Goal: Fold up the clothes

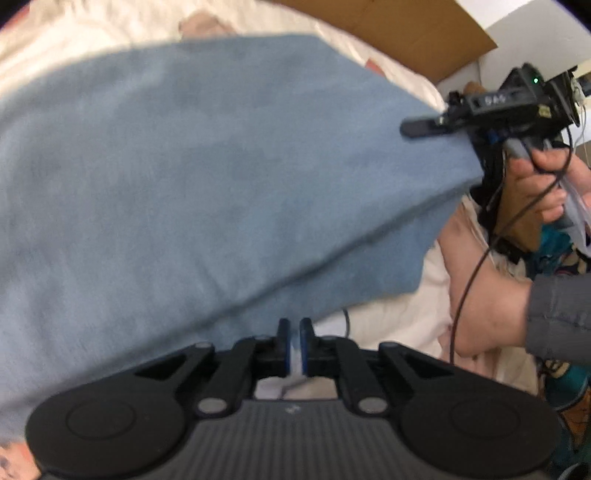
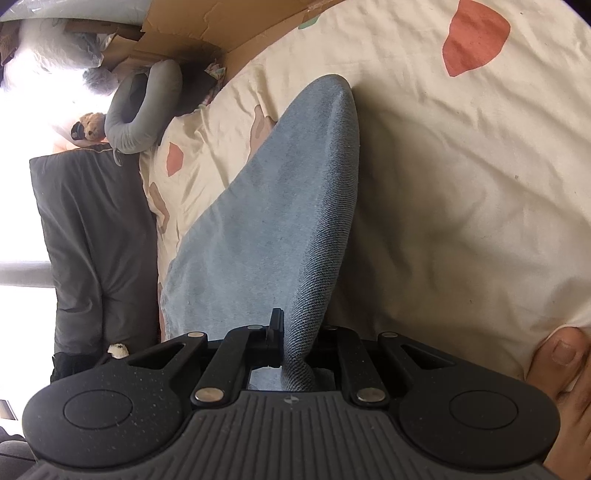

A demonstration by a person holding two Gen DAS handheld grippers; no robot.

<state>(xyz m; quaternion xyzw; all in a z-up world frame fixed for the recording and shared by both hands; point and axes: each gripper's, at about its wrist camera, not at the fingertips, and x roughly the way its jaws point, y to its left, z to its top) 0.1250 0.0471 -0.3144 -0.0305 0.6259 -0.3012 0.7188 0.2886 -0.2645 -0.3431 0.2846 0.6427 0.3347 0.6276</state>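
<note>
The left gripper (image 1: 294,334) is pinched tight on one edge of the blue garment (image 1: 207,177), and the right gripper (image 2: 291,332) is clamped narrow on another edge. Judging by this, the cloth is held up taut between the two so it can be laid over in a fold. Beneath it lies a cream bedsheet (image 2: 461,206) with coloured patches; beyond are a cardboard box (image 2: 221,33) and a grey neck pillow (image 2: 147,107).

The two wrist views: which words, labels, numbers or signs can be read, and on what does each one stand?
Pale characters on the black body of the right tongs, seen from the left wrist view: too blurred to read.
Small cross-in-circle mark on the ribbed grey housing in the right wrist view: a sign, no letters.
Nothing else is legible.
</note>
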